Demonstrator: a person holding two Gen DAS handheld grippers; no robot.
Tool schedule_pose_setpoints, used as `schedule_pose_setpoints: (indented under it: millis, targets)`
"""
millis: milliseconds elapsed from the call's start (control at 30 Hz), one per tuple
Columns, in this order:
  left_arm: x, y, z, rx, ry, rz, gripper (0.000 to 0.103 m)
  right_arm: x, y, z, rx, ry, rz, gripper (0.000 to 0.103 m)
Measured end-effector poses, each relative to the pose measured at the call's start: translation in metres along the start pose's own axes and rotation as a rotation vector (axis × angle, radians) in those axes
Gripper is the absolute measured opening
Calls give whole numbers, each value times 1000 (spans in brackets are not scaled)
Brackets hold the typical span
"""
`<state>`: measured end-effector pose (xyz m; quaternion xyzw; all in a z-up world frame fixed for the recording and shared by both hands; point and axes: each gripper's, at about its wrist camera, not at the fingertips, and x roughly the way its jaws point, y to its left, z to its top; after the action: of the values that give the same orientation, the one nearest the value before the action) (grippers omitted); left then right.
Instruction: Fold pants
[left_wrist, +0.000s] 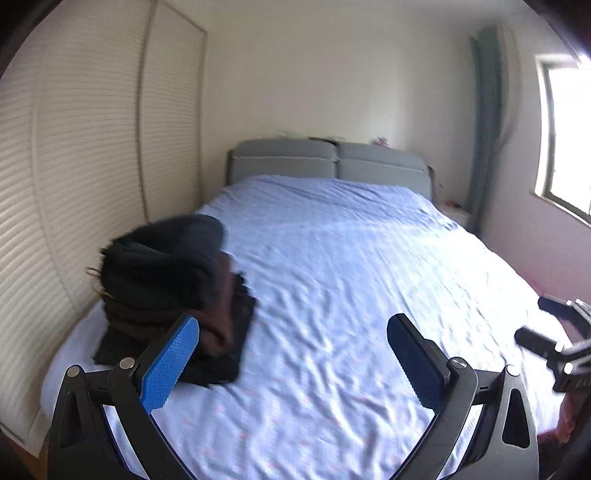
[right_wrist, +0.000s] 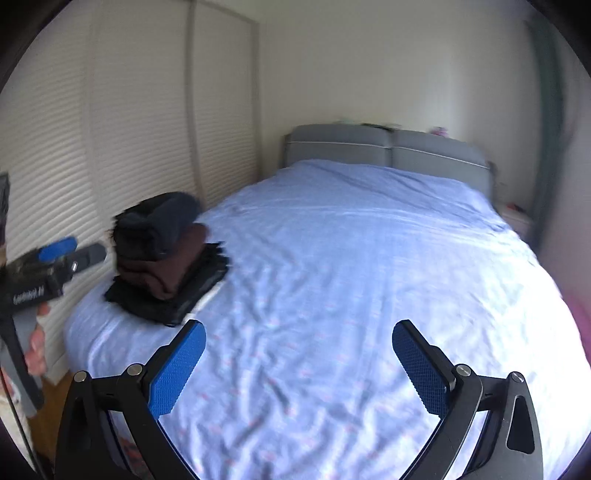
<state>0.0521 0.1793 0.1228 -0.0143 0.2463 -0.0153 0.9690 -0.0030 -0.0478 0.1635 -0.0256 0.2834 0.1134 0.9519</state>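
Observation:
A stack of folded dark pants (left_wrist: 166, 291) lies on the left edge of the bed with the light blue sheet (left_wrist: 351, 280); black pairs sit above and below a brown one. It also shows in the right wrist view (right_wrist: 162, 258). My left gripper (left_wrist: 291, 343) is open and empty, held above the sheet just right of the stack. My right gripper (right_wrist: 297, 350) is open and empty above the bed's near part. The left gripper also appears at the left edge of the right wrist view (right_wrist: 70, 251), and the right gripper at the right edge of the left wrist view (left_wrist: 535, 317).
A grey padded headboard (left_wrist: 332, 162) stands at the far end. White slatted wardrobe doors (left_wrist: 92, 147) run along the left of the bed. A window (left_wrist: 569, 136) and green curtain (left_wrist: 484, 122) are on the right. Wooden floor (right_wrist: 55, 398) shows at bottom left.

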Motion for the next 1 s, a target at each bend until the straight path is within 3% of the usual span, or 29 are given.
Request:
schedule_pose_setpoints:
  millis: [233, 433, 1000]
  targets:
    - [-4, -69, -28, 47, 19, -36, 103, -42, -46, -39, 111, -52, -128, 103]
    - [-8, -105, -54, 83, -12, -1, 103, -53, -60, -67, 116, -50, -184, 103]
    - [-41, -127, -74, 111, -43, -45, 103, -70, -71, -101, 183, -62, -165, 103]
